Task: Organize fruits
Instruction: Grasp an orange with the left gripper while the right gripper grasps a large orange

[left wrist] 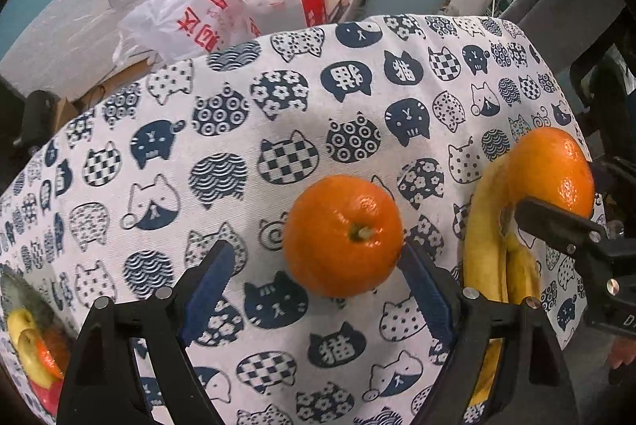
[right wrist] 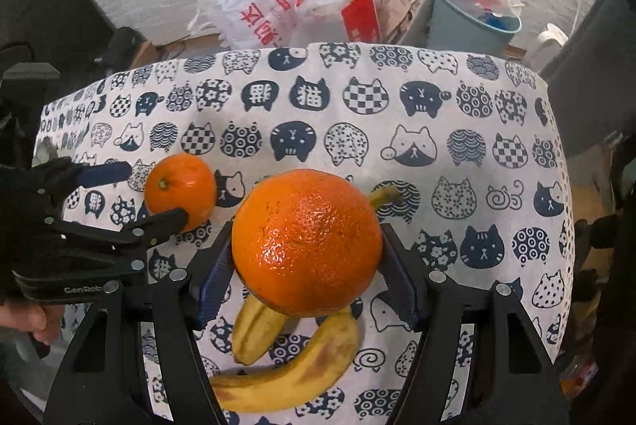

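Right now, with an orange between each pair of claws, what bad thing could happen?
1. The big orange sits above the bananas, gripped at its sides by the right gripper. If it slips, it could drop and bruise them.
2. The left gripper is open around the small orange, with one finger touching and the other apart. Closing off-centre might roll it across the tablecloth.
3. The two grippers are close and could bump.

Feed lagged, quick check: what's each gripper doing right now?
Left gripper: open, jaws around the small orange, not clamped.
Right gripper: shut on the big orange.
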The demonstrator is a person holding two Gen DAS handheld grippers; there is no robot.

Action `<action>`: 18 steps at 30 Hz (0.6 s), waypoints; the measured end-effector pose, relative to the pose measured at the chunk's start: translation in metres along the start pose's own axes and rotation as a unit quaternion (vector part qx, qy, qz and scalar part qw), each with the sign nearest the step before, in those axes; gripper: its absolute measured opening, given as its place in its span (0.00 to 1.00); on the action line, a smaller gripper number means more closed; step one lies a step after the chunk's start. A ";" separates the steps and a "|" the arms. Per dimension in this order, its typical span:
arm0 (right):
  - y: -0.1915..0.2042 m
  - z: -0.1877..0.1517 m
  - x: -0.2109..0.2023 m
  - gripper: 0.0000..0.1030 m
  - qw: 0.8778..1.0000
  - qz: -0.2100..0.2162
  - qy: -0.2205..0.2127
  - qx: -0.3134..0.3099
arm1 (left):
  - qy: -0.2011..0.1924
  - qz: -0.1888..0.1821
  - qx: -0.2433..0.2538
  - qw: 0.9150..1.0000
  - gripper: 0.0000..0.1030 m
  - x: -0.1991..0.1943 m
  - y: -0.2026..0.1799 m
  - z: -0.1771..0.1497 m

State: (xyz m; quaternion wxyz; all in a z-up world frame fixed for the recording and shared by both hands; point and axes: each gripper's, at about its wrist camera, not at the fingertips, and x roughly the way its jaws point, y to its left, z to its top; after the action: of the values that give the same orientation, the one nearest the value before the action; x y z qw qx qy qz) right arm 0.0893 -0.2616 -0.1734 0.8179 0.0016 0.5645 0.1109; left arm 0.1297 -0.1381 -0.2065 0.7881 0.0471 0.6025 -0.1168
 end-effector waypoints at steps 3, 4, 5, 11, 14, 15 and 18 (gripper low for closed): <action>-0.002 0.002 0.003 0.67 1.000 0.000 0.005 0.005 | 0.003 -0.003 0.000 1.000 0.84 0.007 -0.004 0.005; -0.002 0.003 0.004 0.67 1.000 0.000 0.005 0.006 | 0.005 -0.002 0.001 1.000 0.84 0.009 -0.005 0.006; -0.002 0.003 0.005 0.67 1.000 0.001 0.005 0.007 | 0.008 0.000 0.003 1.000 0.84 0.011 -0.006 0.007; -0.001 0.003 0.006 0.67 1.000 0.002 0.005 0.005 | 0.012 -0.011 0.015 1.000 0.65 0.018 -0.009 0.004; 0.001 0.003 0.006 0.67 1.000 0.002 0.006 0.004 | 0.009 -0.014 0.016 1.000 0.65 0.018 -0.008 0.003; 0.002 0.003 0.006 0.67 1.000 0.002 0.006 0.003 | 0.008 -0.011 0.017 1.000 0.65 0.017 -0.008 0.002; 0.006 0.003 0.004 0.67 1.000 0.003 0.004 -0.003 | 0.003 0.002 0.023 1.000 0.64 0.013 -0.008 -0.004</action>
State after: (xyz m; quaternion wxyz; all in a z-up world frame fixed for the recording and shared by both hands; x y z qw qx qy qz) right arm 0.0923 -0.2548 -0.1755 0.8154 0.0003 0.5673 0.1152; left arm 0.1270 -0.1469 -0.2201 0.7852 0.0665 0.6020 -0.1288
